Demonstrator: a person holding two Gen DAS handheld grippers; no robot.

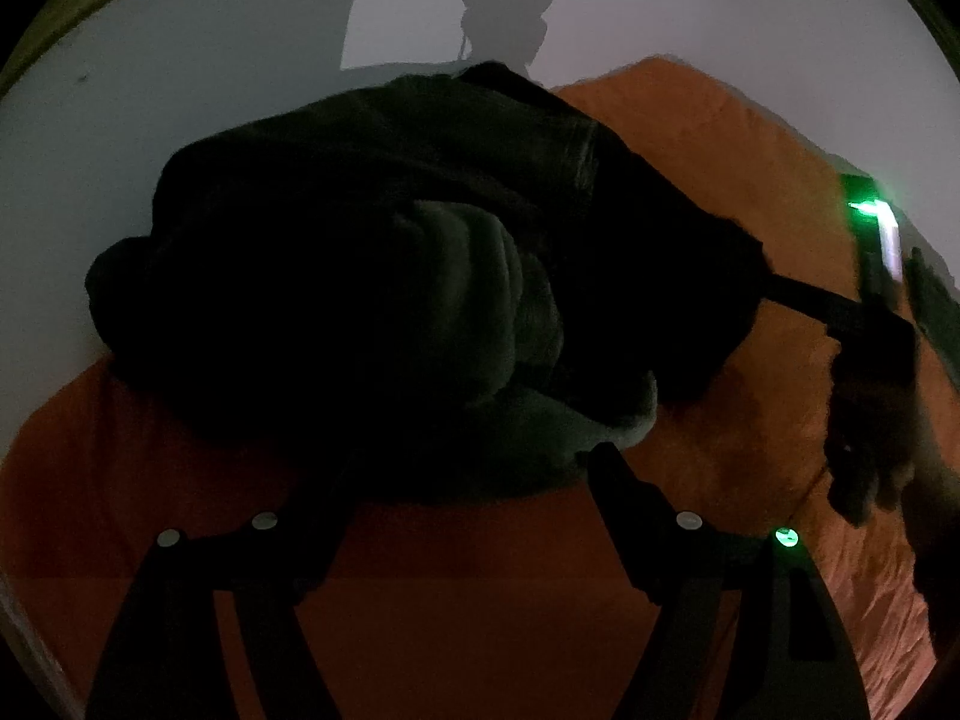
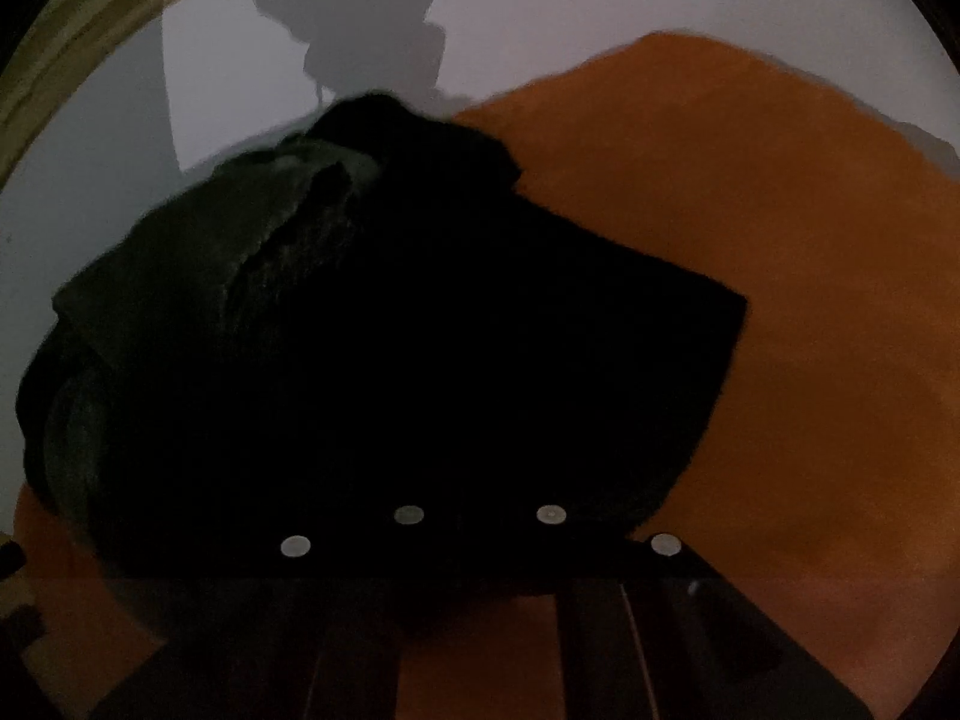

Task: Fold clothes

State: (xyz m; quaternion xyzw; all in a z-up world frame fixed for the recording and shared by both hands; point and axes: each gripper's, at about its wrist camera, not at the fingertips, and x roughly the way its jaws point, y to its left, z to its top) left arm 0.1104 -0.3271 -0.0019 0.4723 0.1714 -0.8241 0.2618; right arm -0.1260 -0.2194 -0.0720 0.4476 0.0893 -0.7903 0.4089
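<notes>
Standing close over the work, I see first the left gripper (image 1: pixel 468 468): its two dark fingers (image 1: pixel 612 480) are spread wide, and their tips reach the near edge of a dark garment (image 1: pixel 372 276) without pressing on it. Nothing is held between them.

Under the fingers lies an orange cloth (image 1: pixel 492 588), spread flat and covering most of the near surface. The dark garment sits on it as a crumpled heap, with thick rolled folds in the middle and a greyish-green tone where the little light falls. Its far part goes over the edge of the orange cloth onto a white surface (image 1: pixel 120 120).

To the right, the right gripper (image 1: pixel 864 324) is seen from the side, with a green light shining on its body. A narrow strip of the dark garment stretches tight from the heap to its tips. In its own camera the right gripper (image 2: pixel 480 552) has its jaws closed together, and the dark garment (image 2: pixel 420 330) fills the space just in front of them, so it seems to pinch the fabric's edge.

Beyond the heap, the orange cloth (image 2: pixel 750 240) rises in a fold, and shadows fall on the white surface (image 2: pixel 540 12) behind.
</notes>
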